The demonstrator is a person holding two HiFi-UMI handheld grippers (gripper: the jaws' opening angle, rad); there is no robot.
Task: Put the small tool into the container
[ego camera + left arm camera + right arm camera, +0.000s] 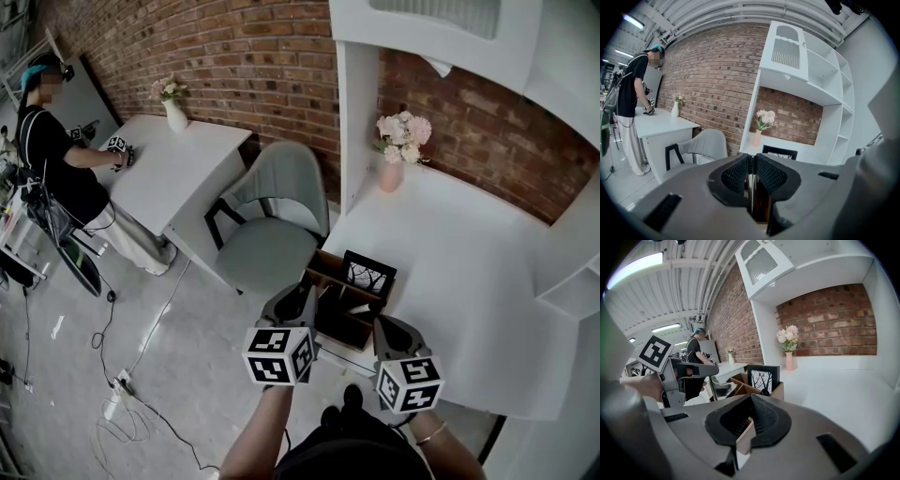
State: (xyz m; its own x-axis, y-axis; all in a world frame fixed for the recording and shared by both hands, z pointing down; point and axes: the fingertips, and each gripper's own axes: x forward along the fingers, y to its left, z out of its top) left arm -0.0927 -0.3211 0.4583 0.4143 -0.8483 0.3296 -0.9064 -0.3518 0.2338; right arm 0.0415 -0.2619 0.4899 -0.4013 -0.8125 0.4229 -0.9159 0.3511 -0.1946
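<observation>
A brown wooden container (324, 263) with several compartments stands at the front left corner of the white table (469, 281); a black picture card (367, 272) stands in it. My left gripper (305, 300) hangs over the container's left side, its jaws closed on a thin silvery strip, the small tool (750, 190), with brown wood behind. My right gripper (382, 324) is at the container's right front, shut and holding nothing. In the right gripper view the container (777, 391) lies just past the jaws, and the left gripper (670, 376) shows at the left.
A pink vase of flowers (394, 171) stands at the table's back by the white shelf unit (356, 112). A grey chair (272, 220) is left of the table. A person (52, 150) works at another white table; cables (122, 398) lie on the floor.
</observation>
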